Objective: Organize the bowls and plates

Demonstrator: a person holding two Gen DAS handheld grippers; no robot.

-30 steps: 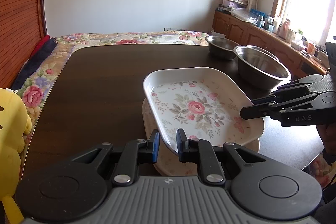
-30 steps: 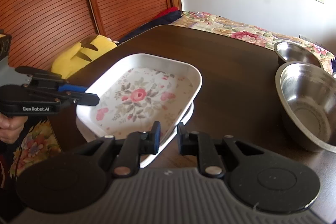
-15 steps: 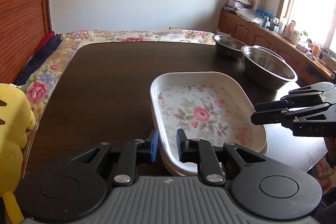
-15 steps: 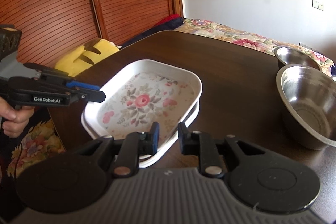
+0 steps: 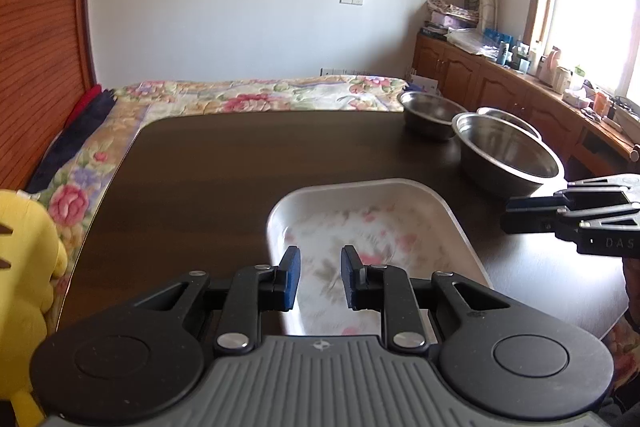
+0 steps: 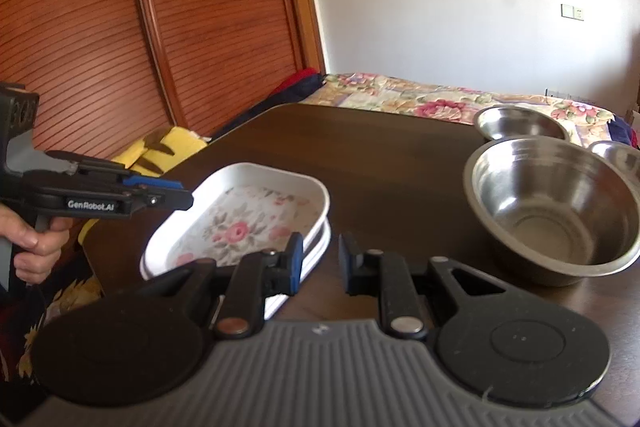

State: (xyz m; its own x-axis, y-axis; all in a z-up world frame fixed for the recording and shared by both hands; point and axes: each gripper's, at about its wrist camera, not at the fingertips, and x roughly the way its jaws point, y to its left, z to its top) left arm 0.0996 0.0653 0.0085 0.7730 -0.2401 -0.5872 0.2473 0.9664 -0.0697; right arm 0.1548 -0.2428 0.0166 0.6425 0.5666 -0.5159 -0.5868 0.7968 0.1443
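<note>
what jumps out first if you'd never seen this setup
The floral plate stands out first, white-rimmed and nested on another like it at the near edge of the dark table. Next come the steel bowls shining on the table's window side, the largest nearest. Both grippers, left and right, hang open and empty by the plates, with a yellow plush toy off the table's other side.

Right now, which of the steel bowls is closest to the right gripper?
The largest steel bowl, just beyond the open right gripper and to its right. The two smaller steel bowls sit behind it, nearer the table's far edge.
</note>
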